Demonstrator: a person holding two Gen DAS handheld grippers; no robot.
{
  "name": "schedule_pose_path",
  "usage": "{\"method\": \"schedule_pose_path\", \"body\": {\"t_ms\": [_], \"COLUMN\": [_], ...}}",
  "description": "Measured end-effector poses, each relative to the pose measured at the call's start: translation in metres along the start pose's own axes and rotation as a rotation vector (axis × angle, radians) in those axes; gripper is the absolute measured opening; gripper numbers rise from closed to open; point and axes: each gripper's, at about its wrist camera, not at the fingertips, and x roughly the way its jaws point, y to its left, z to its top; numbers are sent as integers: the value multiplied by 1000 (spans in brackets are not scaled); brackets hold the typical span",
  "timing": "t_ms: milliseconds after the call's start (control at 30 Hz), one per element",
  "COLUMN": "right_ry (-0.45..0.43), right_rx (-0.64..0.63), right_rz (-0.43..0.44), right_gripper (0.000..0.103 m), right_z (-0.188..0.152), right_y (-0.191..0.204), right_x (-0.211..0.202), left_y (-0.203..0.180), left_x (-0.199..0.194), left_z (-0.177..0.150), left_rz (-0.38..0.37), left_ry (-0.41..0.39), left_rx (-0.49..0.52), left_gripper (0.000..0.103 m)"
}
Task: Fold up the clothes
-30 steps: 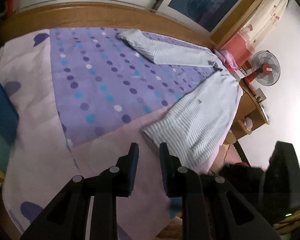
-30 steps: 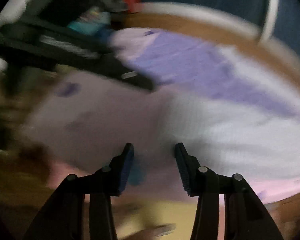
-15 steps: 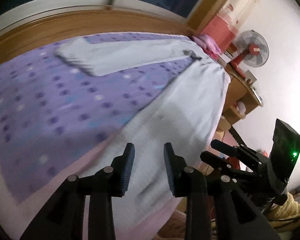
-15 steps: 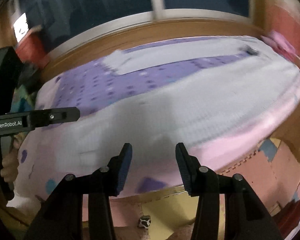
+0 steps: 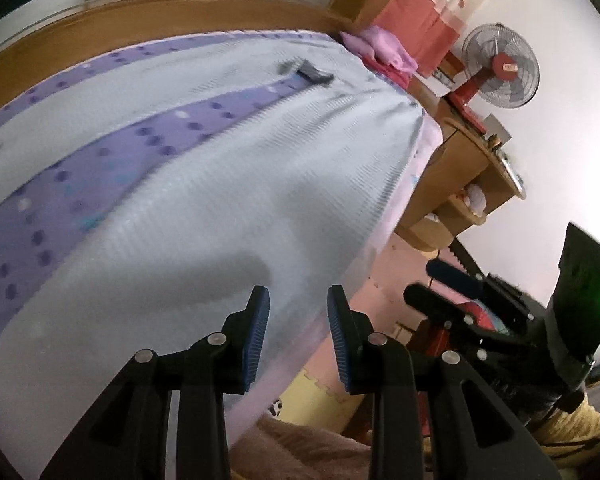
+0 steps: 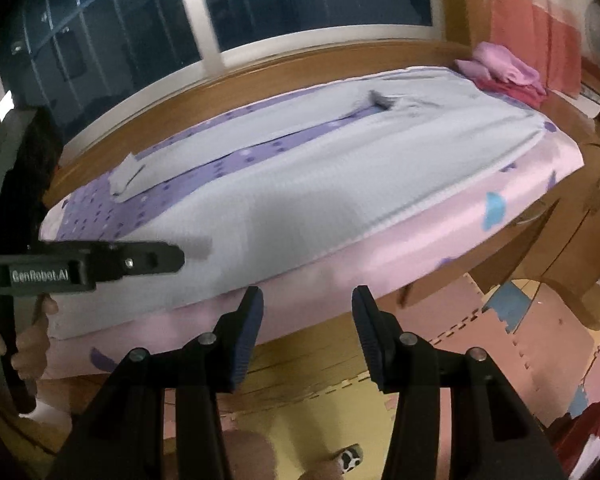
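A pale grey striped long-sleeved shirt lies spread flat on the bed, body along the near edge and one sleeve stretched along the far side. It also shows in the right wrist view. My left gripper is open and empty, low over the shirt's hem near the bed edge. My right gripper is open and empty, in front of the bed side, below the shirt. The left gripper's body shows at the left of the right wrist view.
The bed has a purple dotted sheet and a pink cover. Pink folded clothes lie at the bed's far right corner. A wooden desk and a red fan stand to the right. Foam floor mats lie below.
Both grippers have swung right and come lower and closer to the shirt's body at the bed edge. Both stay open.
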Motion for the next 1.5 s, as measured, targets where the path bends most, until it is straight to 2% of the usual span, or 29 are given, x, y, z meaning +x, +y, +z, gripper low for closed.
{"method": "schedule_pose_path", "body": {"t_ms": [100,200,367,467,533,667,767,867,967,1100,1233,1367,1500], "right_ry": [-11,-11,2,-1,-9,-10,-8,8,-21,-26,-8,53,104], "right_rx": [31,24,-13,-27,-20,76,82,87,140,206,186,143,88], "right_rz": [5,8,-24,-38,-47,-57,-45,-13,17,54,84,143,212], "right_gripper": [47,47,47,47,47,47,47,47,47,47,47,47,47], "right_z": [6,19,52,73,85,98,111,125,142,170,198,215,222], "right_y": [-26,-43,-72,-93,-110,-147,-180,-222,-275,-339,-389,-416,-421], "right_x": [3,11,31,36,40,44,45,48,53,67,87,114,134], "left_y": [-17,-33,-49,-60,-71,-87,-95,-102,-111,-123,-143,-167,-189], "left_x": [14,25,52,71,82,95,108,127,142,159,182,203,221], "left_z": [11,31,70,98,114,132,143,156,168,187,203,209,211], "left_rz": [15,29,-17,-85,-69,-89,-87,-70,-26,20,59,56,66], "left_ry": [32,24,-6,-10,-2,32,40,52,55,26,25,31,49], "left_rx": [19,61,87,100,120,153,165,148,129,42,-28,-76,-93], "left_gripper": [29,30,31,32,32,32,32,32,32,32,32,32,32]}}
